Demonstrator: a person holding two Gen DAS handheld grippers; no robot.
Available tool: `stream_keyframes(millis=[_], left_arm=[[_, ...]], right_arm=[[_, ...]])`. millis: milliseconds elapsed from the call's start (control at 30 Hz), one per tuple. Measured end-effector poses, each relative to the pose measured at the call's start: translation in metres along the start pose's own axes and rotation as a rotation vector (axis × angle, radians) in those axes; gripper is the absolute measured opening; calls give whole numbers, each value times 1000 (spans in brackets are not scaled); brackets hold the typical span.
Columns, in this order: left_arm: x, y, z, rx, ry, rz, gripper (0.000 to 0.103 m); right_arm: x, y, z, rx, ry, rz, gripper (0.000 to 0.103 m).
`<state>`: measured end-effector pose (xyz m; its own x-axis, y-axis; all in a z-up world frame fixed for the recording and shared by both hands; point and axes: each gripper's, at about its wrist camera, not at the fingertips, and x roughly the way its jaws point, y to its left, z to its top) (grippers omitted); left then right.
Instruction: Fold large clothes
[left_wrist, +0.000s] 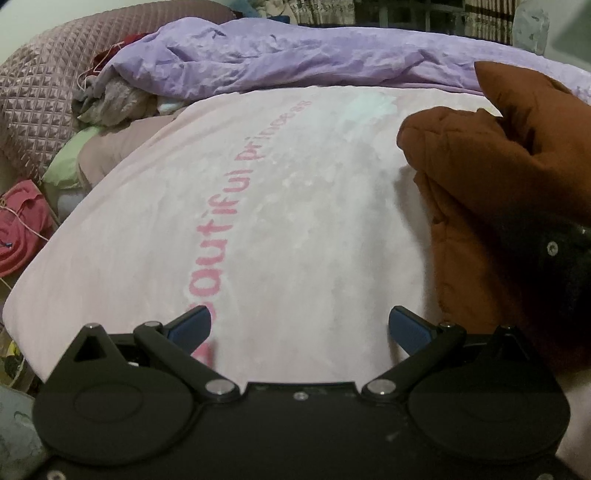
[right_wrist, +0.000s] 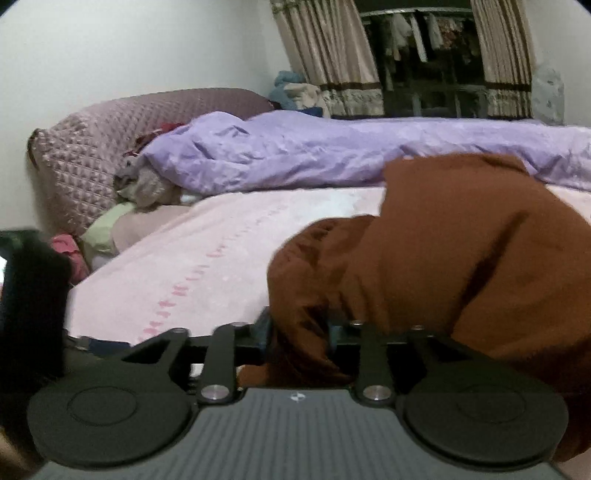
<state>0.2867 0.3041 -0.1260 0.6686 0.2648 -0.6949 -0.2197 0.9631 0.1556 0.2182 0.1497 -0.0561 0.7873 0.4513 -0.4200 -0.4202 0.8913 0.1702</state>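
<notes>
- Right gripper pinches a bunch of the brown jacket, lifting it off the pink blanket.
- Left gripper hangs spread wide, empty, over the blanket beside the jacket.
- Jacket's crumpled, no neat fold showing; most of the folding looks left to do.
- Purple duvet lies heaped beyond.

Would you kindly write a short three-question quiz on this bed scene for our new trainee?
1. True or false: the left gripper is open over the pink blanket.
2. What does the right gripper grip?
A. purple duvet
B. brown garment
C. green pillow
3. Fill in: the purple duvet lies ___ the pink blanket.

Key: 1 true; 2 B; 3 beyond.
</notes>
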Motion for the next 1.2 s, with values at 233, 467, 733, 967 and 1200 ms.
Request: stream_keyframes(millis=[233,467,733,967,1200], left_arm=[[-12,-2,0,-12,-26,-26,103],[-38,-6,6,-25,-85,-56,103],[-69,-15,19,-26,-170,-222,103],[-79,-28,23,14,-163,-217,103],[-75,-32,21,-22,-140,-300,103]], right_arm=[[-47,1,30,-19,-68,8,76],[-89,-61,50,12,-224,-292,76],[-19,-117,10,11,-24,-416,47],[-41,-104,20,1,-79,-444,39],[-18,-130,5,8,-19,-457,37]])
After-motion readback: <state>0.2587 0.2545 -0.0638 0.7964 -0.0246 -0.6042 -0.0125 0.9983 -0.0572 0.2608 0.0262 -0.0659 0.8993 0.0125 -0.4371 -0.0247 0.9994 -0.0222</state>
